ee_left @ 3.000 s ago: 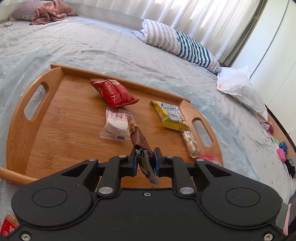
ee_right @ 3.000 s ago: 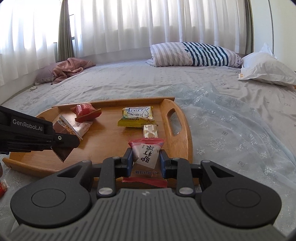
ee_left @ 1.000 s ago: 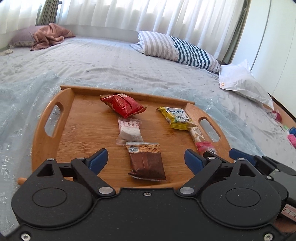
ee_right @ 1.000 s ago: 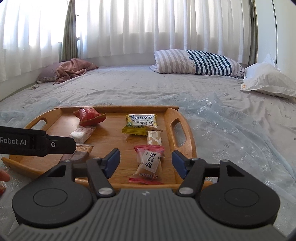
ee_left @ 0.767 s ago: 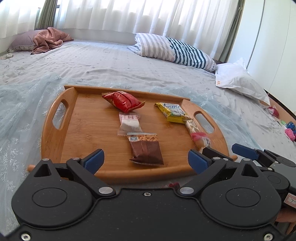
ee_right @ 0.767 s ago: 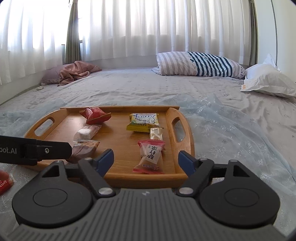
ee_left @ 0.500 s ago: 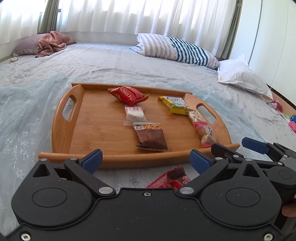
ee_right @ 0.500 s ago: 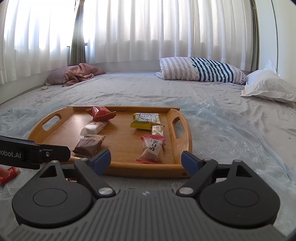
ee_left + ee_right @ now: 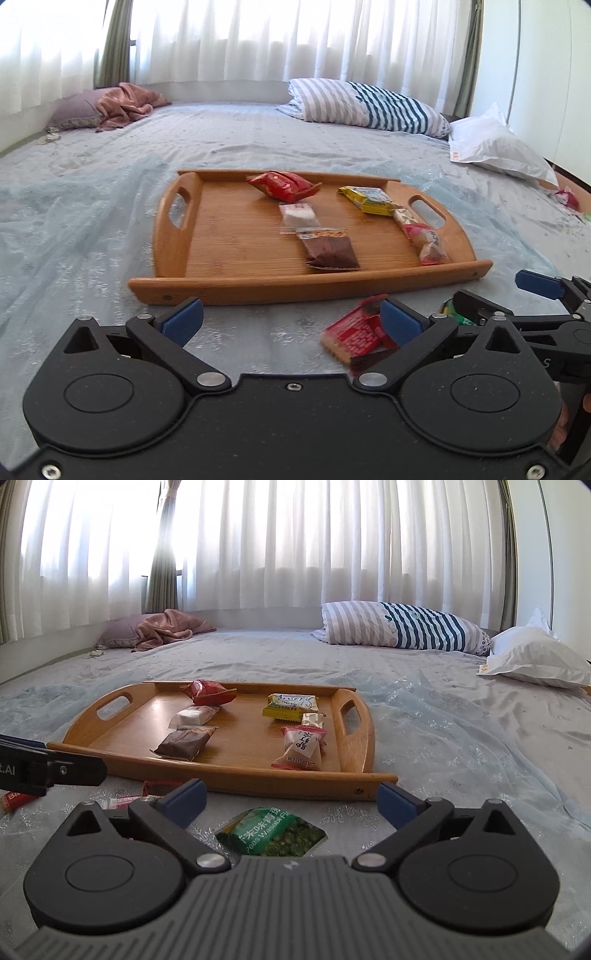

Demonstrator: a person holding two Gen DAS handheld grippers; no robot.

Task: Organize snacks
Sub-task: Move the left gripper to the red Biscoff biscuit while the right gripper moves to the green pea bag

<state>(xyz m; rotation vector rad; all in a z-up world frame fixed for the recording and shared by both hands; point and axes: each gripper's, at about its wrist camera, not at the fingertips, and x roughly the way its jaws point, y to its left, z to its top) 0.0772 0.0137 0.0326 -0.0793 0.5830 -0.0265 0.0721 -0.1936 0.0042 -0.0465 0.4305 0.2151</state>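
A rectangular wooden tray (image 9: 236, 254) with cut-out handles is seen resting on the pale blue bedspread (image 9: 92, 236), and six snacks are laid out on it in two rows. In the left row, a crumpled red packet (image 9: 282, 184) is placed farthest back, a small white-and-pink wrapped sweet (image 9: 298, 218) is set just in front of it, and a brown packet with a nut picture (image 9: 327, 249) is found nearest the front rim. In the right row, a yellow wafer packet (image 9: 367, 199) is followed by a small beige bar (image 9: 405, 218) and a pink-and-white packet (image 9: 428, 245).

In front of the tray, on the bedspread, a red biscuit wrapper (image 9: 354, 338) is lying beside the left gripper's (image 9: 291, 321) right blue pad. That gripper is spread wide, with nothing pressed between its pads.

Over on the right, the right gripper (image 9: 291, 801) is opening, its jaws nearly at full width, and a green wasabi-pea packet (image 9: 271, 832) is seen flat on the bedspread between and just below the fingers, untouched by either pad.

A striped pillow (image 9: 402, 627) and a white pillow (image 9: 535, 661) are seen well behind.
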